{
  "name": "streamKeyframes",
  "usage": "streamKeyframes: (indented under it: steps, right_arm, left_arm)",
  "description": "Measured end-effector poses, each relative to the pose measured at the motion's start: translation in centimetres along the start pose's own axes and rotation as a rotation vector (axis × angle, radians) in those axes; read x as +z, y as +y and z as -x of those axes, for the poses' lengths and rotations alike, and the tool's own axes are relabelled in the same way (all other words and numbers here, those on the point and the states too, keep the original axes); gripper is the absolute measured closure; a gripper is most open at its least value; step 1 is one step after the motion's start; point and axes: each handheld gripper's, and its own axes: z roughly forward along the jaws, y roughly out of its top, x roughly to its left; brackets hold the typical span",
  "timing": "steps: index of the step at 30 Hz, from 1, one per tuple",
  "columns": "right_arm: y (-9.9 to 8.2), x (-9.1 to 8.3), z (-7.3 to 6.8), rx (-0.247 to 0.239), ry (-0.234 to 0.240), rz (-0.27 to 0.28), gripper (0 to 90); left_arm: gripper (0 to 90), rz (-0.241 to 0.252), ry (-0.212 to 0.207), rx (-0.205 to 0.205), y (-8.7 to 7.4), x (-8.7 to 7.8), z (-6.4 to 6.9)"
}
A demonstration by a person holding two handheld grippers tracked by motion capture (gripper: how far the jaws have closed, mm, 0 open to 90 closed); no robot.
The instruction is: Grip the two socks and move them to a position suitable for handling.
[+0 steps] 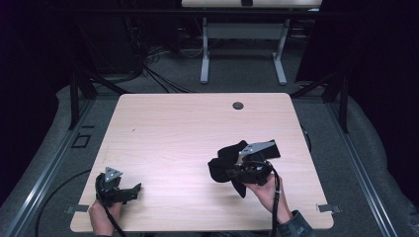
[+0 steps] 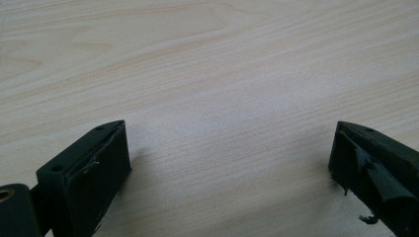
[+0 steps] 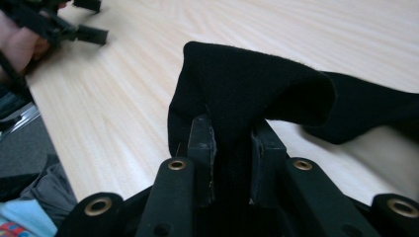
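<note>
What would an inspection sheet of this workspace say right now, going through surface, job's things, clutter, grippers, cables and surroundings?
Surface: light wooden table, round grommet hole near its far edge.
Job's things: one black cloth, partly lifted, the rest trailing on the table.
Clutter: nothing seen.
Grippers: right gripper shut on the cloth; left gripper open over bare wood, holding nothing.
Cables: one cable trails from the right gripper; more lie on the floor beyond the table.
Surroundings: grey floor, second table's legs behind, dark frame posts at the sides.

A black cloth (image 1: 225,165) of soft, felt-like fabric is bunched and pinched upright between the right gripper's (image 3: 232,148) fingers, its far end trailing onto the light wooden surface (image 1: 173,138).
</note>
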Motion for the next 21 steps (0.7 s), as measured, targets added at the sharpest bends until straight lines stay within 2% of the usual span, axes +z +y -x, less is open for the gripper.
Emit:
streamKeyframes:
  steps: [1,3,8,10,12,14,15,21]
  right_arm:
    - [-0.2,0.8,-0.6,-0.018,0.022,-0.021,74.3]
    - [-0.5,1.5,-1.2,-0.022,0.036,-0.031,74.2]
    - [-0.8,3.0,-2.4,-0.036,0.065,-0.050,74.0]
    - [-0.9,3.6,-3.0,-0.053,0.061,-0.059,73.9]
    - [-0.9,4.3,-3.5,-0.069,0.081,-0.070,73.8]
    - [-1.1,5.1,-4.2,-0.104,0.080,-0.101,73.4]
    - [-1.2,5.5,-4.5,-0.106,0.088,-0.103,73.5]
    - [-2.1,8.2,-5.7,-0.148,0.117,-0.192,72.5]
  left_arm:
    - [2.1,0.000,0.000,0.000,0.0,0.0,0.0]
    - [2.1,0.000,0.000,0.000,0.0,0.0,0.0]
    - [2.1,0.000,0.000,0.000,0.0,0.0,0.0]
    - [2.1,0.000,0.000,0.000,0.0,0.0,0.0]
    - [2.1,0.000,0.000,0.001,0.0,0.0,0.0]
    - [2.1,0.000,0.000,0.001,0.0,0.0,0.0]
    - [2.1,0.000,0.000,0.000,0.0,0.0,0.0]
    - [2.1,0.000,0.000,0.000,0.0,0.0,0.0]
